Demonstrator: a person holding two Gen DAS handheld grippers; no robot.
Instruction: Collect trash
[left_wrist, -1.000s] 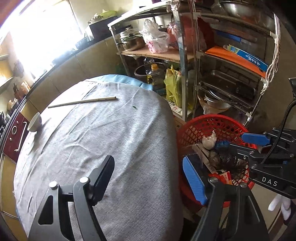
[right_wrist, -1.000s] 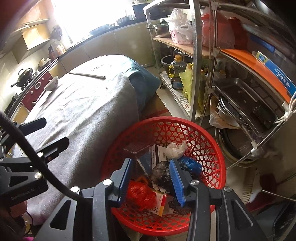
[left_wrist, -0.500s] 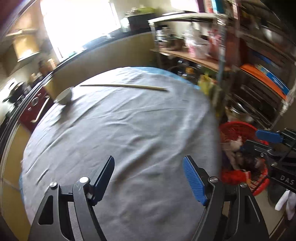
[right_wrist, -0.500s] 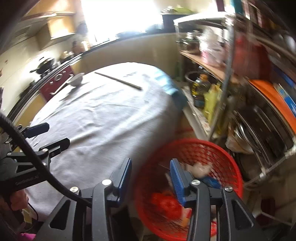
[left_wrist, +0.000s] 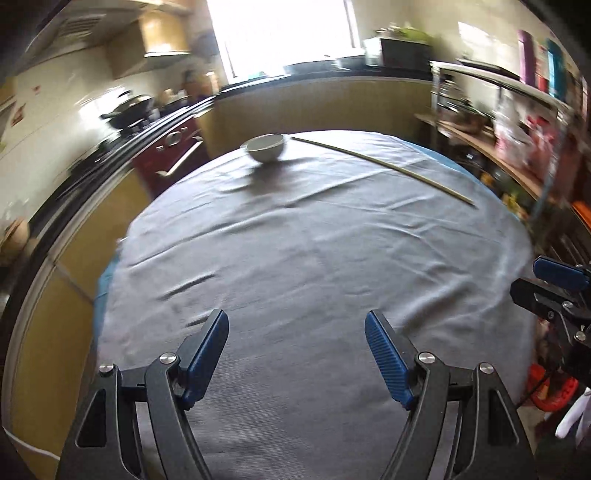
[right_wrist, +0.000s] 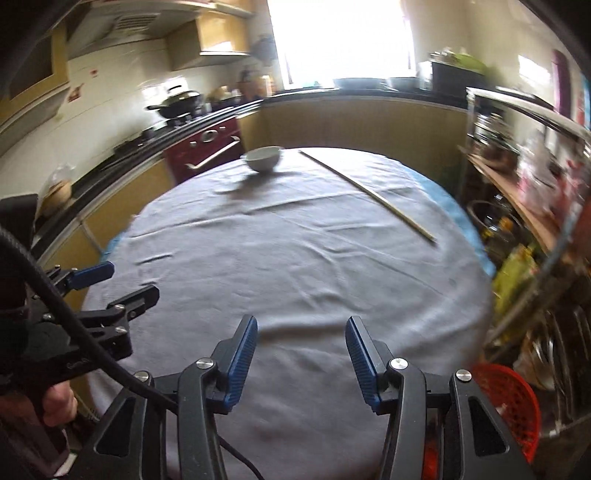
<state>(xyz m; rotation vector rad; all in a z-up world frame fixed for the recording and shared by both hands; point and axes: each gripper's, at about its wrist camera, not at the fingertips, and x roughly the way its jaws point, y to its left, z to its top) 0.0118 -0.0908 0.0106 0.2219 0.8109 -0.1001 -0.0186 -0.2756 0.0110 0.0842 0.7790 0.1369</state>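
My left gripper (left_wrist: 295, 354) is open and empty above the near part of a round table covered with a grey cloth (left_wrist: 314, 258). My right gripper (right_wrist: 301, 360) is open and empty over the same cloth (right_wrist: 295, 258). The right gripper also shows at the right edge of the left wrist view (left_wrist: 554, 288), and the left gripper shows at the left of the right wrist view (right_wrist: 110, 288). The red mesh trash basket (right_wrist: 509, 402) stands on the floor at the table's right side, mostly out of frame; a sliver of it shows in the left wrist view (left_wrist: 554, 391).
A white bowl (left_wrist: 266, 147) and a long thin stick (left_wrist: 384, 168) lie at the far side of the table; both also show in the right wrist view, bowl (right_wrist: 263, 158), stick (right_wrist: 369, 192). A metal shelf rack (right_wrist: 535, 206) stands right. Kitchen counter with stove (left_wrist: 129, 122) runs left.
Both grippers have swung left from over the red basket to over the table. The basket has slid to the right edge of both views. Both stay open and empty.
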